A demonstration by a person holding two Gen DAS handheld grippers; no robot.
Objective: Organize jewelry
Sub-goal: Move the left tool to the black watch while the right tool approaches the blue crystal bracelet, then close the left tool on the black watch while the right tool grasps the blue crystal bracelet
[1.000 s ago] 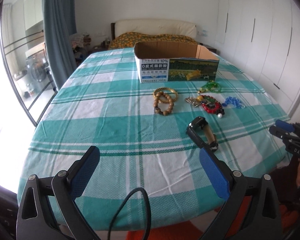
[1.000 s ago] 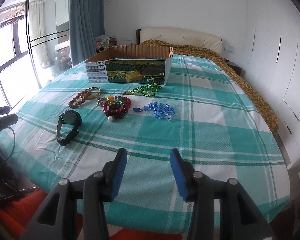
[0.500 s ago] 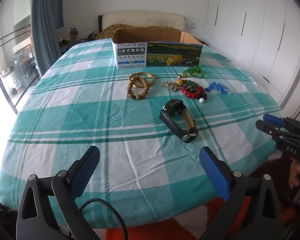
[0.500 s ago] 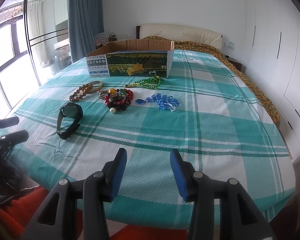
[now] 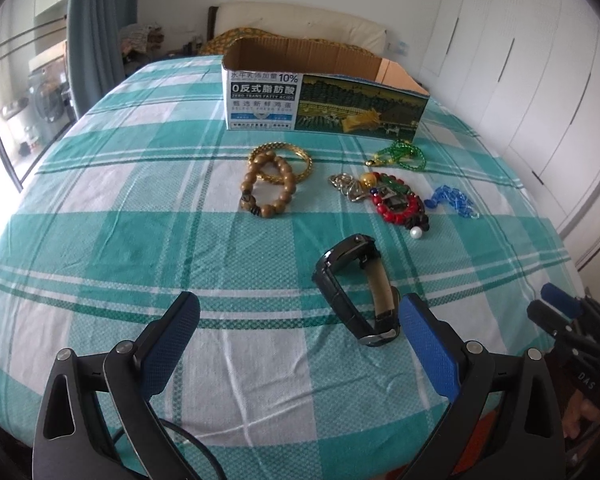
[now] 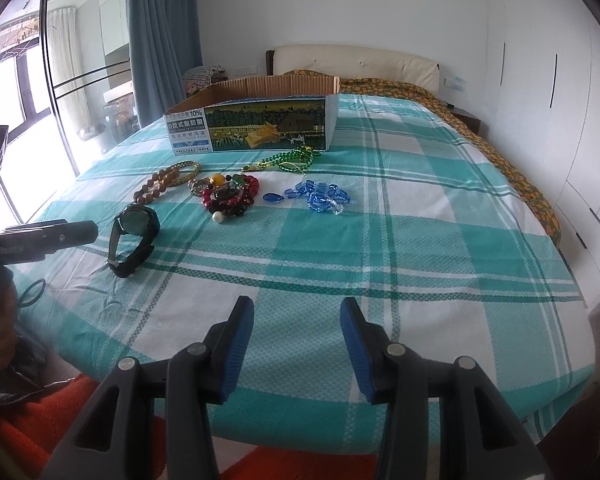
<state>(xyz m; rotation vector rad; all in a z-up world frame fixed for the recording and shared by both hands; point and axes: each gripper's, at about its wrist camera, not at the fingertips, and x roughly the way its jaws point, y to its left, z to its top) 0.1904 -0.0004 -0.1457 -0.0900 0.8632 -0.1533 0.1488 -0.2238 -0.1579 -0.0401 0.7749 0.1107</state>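
While the left gripper [image 5: 300, 312] hangs over the near part of the teal plaid bedspread [image 5: 120, 240] with its blue pads spread wide and nothing between them, a black wristwatch [image 5: 356, 288] lies on its side just ahead of the right-hand pad. Beyond it lie a wooden bead bracelet [image 5: 270, 188] overlapping a gold bangle [image 5: 304, 160], a red bead tangle [image 5: 396, 204], blue crystals [image 5: 452, 200] and green beads [image 5: 404, 154], all in front of an open cardboard box [image 5: 324, 96]. The right gripper [image 6: 298, 340] hovers near the bed's edge, jaws partly apart, holding nothing.
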